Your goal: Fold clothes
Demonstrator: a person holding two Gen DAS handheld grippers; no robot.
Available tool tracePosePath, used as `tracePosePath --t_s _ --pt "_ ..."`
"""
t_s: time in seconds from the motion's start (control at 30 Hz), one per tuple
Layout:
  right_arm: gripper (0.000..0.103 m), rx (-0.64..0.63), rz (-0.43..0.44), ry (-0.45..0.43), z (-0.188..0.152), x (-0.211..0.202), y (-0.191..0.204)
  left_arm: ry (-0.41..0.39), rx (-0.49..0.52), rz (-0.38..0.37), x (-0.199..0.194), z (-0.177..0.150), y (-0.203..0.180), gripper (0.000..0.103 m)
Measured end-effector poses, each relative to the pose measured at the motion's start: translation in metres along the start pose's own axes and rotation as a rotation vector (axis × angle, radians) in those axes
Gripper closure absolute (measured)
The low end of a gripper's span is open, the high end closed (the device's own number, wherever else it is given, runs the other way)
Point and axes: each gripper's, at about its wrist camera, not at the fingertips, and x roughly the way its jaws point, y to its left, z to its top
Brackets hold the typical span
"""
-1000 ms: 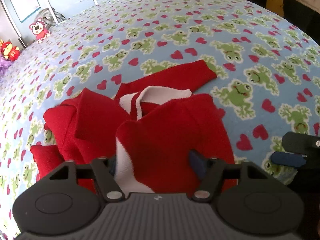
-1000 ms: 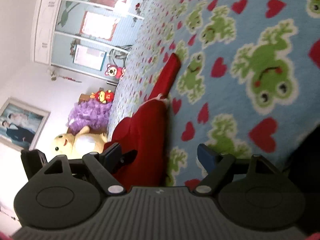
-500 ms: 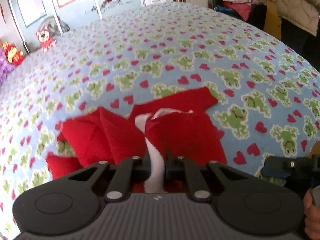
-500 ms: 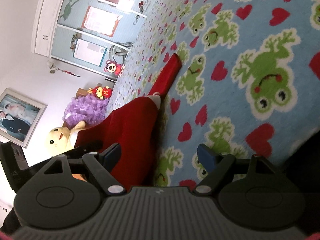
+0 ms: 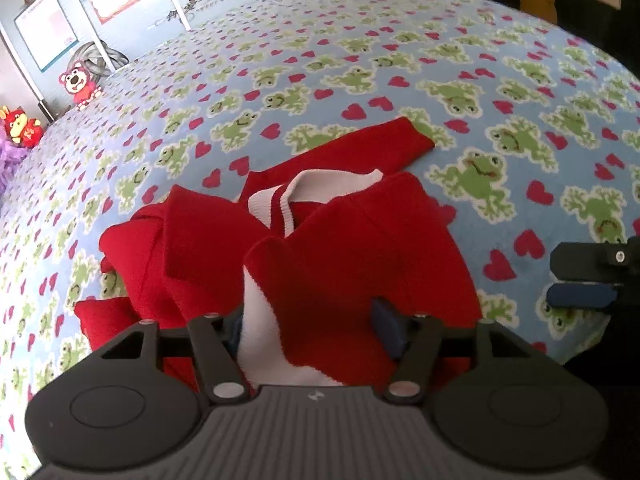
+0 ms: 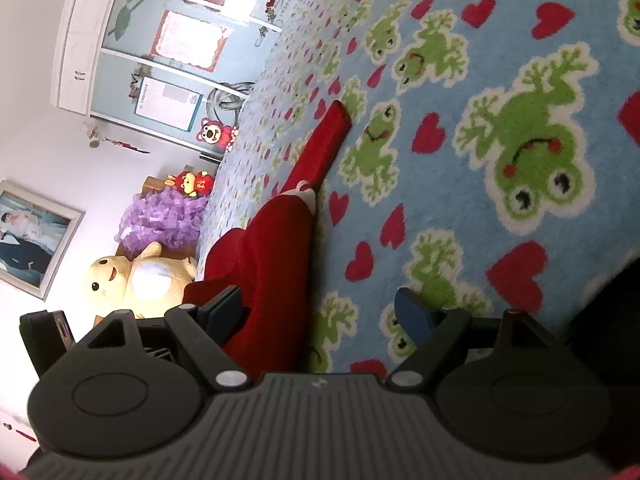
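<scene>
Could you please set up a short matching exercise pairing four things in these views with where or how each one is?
Things:
1. red sweater
2. left gripper
3. right gripper
4. red bear toy

States:
A. at the far edge of the bed, by the wall
B. open, over the frog blanket beside the sweater
C. crumpled on the blanket, one sleeve stretched out
D. jaws just opened, white hem band between them

Pairs: 1-C, 2-D, 3-B, 4-A
</scene>
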Motion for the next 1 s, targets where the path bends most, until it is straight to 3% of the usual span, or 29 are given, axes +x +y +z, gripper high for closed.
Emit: tracePosePath --t_s 0.07,0.13,0.2,0.47,0.67,0.83,1.0 --pt "0.022 -0.005 -0.003 0.002 0.001 0.0 0.0 -0.023 -0.02 -0.017 -0.004 0.0 0.006 0.072" --pt "0.022 -0.012 -0.003 0.002 0.002 0.0 0.001 -0.052 -0.046 -0.042 -0.012 0.002 0.013 0.087" --pt "0.022 -0.014 0.0 -0.004 0.003 0.0 0.0 -0.093 -0.061 -0.056 -0.022 0.005 0.018 0.09" --pt "0.022 -0.015 0.005 -0.037 0.003 0.001 0.003 -0.266 -0.165 -0.1 -0.077 -0.013 0.068 0.091" --pt "0.022 -0.13 0.003 -0.008 -0.01 0.026 0.033 -0.292 -0.289 -0.14 -0.079 -0.053 0.112 0.091" --pt "0.021 -0.114 0.069 0.122 -0.015 0.066 0.064 -0.316 -0.339 -0.242 -0.074 -0.076 0.13 0.09" --pt "0.015 -0.184 -0.012 0.254 -0.03 0.12 0.1 -0.383 -0.409 -0.324 -0.084 -0.094 0.147 0.086"
